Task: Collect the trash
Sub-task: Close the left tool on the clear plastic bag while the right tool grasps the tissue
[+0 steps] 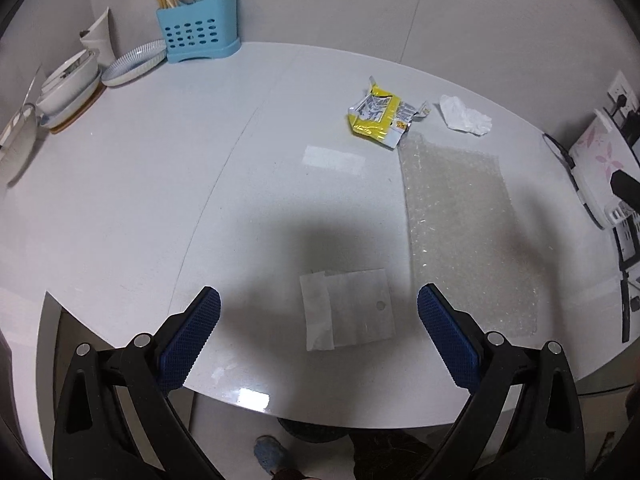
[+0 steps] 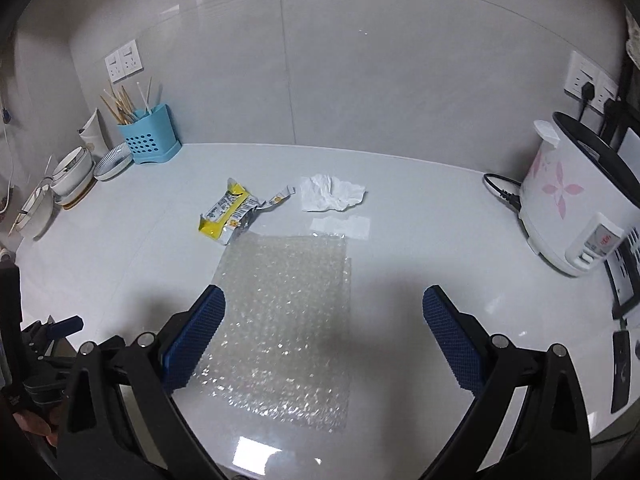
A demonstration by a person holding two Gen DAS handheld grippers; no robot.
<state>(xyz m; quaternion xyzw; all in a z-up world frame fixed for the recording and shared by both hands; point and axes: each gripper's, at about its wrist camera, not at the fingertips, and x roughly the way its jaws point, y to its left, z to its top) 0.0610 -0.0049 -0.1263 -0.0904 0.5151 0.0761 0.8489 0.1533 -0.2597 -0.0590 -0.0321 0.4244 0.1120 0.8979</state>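
A flat white paper packet (image 1: pixel 347 308) lies near the front edge of the white counter (image 1: pixel 140 200), between the open fingers of my left gripper (image 1: pixel 319 304), which hovers above it and holds nothing. To its right lies a clear bubble-wrap sheet (image 1: pixel 460 220) (image 2: pixel 286 320). My right gripper (image 2: pixel 323 304) stands open over that sheet, empty. Farther back are a torn yellow snack wrapper (image 1: pixel 378 114) (image 2: pixel 228 212) and a crumpled white tissue (image 1: pixel 466 115) (image 2: pixel 330 192).
A blue utensil holder (image 1: pixel 198 30) (image 2: pixel 149 136) with chopsticks, plates and stacked bowls (image 1: pixel 70 84) (image 2: pixel 72 178) fill the back left. A white rice cooker (image 2: pixel 576 196) with its cord stands at the right. The left gripper (image 2: pixel 48 340) shows at the right view's left edge.
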